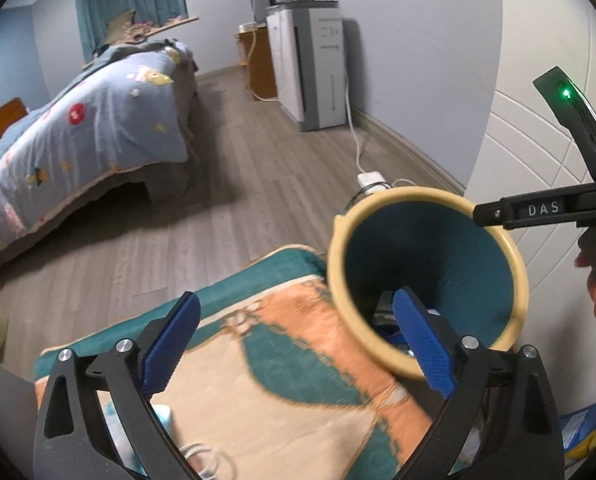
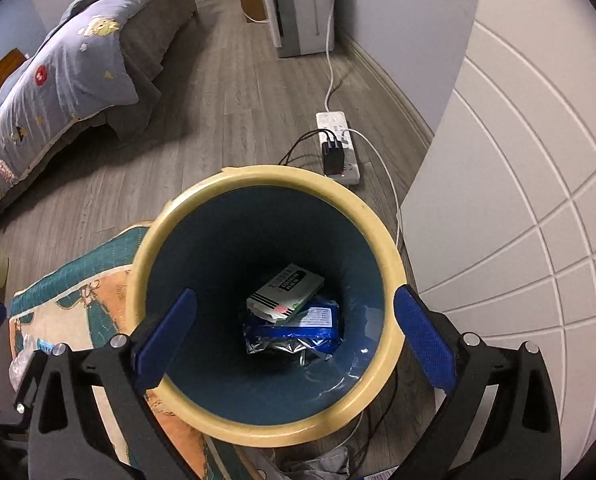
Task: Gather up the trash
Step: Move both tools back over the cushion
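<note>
Both grippers' jaws gape wide, empty: right gripper (image 2: 293,334) above bin (image 2: 382,232) rim, left gripper (image 1: 298,338) over mat (image 1: 281,392) edge

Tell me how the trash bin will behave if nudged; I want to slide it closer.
The trash bin is tall and widens toward its cream rim, so a push near the top probably tips it. It looks like thin plastic holding only a small box and a blue wrapper, so likely light. Pushed low, it should slide on the smooth floor.

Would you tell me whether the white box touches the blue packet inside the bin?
Touching: the right wrist view shows the white box lying directly on the blue packet.
</note>
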Motion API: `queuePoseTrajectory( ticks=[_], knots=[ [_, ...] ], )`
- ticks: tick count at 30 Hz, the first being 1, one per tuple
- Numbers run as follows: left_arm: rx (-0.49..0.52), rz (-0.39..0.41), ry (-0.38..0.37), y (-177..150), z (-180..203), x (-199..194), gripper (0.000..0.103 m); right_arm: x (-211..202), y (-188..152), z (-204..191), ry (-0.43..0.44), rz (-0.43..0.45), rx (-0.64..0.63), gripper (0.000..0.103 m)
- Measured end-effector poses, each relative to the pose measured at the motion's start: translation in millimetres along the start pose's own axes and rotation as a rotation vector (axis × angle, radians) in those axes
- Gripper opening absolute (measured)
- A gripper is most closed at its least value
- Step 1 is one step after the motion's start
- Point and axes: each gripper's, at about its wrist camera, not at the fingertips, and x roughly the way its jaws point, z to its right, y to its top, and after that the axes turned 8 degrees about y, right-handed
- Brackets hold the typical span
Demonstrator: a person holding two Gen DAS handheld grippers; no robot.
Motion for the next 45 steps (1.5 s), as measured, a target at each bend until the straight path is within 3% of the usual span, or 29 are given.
queuePoseTrajectory(
  ticks=[7,10,17,21,25,32,38,41,45],
  knots=[
    [-0.051,-0.013,0.041,-14.0,-41.4,-32.4,0.097,-17.3,-4.6,-20.9,-0.021,0.01,-0.056,0.097],
    [-0.067,-0.01,0.068,-21.3,-60.1,-52.4,0.097,-27.2,-10.4,-30.7,0.01,0.012,-0.046,0.097],
    [-0.178,0.022,0.109,-54.5,-124.5,-111.2,0.098,-51.1,-30.5,-86.3,0.05,0.023,-0.143,0.097],
    [-0.231,0.008,0.192,-80.3,-165.3,-139.1,0.098,-59.2,-46.2,-129.3,0.082,0.023,-0.223,0.097],
    [-0.269,0.001,0.289,-112.9,-199.8,-163.3,0.098,-60.2,-64.6,-167.9,0.182,-0.003,-0.221,0.097],
    [-0.455,-0.121,0.32,-160.3,-250.0,-162.7,0.098,-46.9,-98.7,-249.1,0.242,-0.055,-0.314,0.097],
    [-0.441,-0.223,0.352,-188.1,-261.2,-145.3,0.098,-25.4,-121.7,-306.1,0.264,-0.096,-0.428,0.097],
    [-0.473,-0.279,0.321,-203.2,-266.0,-134.1,0.098,-17.8,-130.0,-328.4,0.264,-0.107,-0.484,0.097],
    [-0.526,-0.322,0.338,-216.4,-272.2,-124.8,0.098,-7.1,-135.8,-349.6,0.261,-0.112,-0.519,0.097]
  ],
)
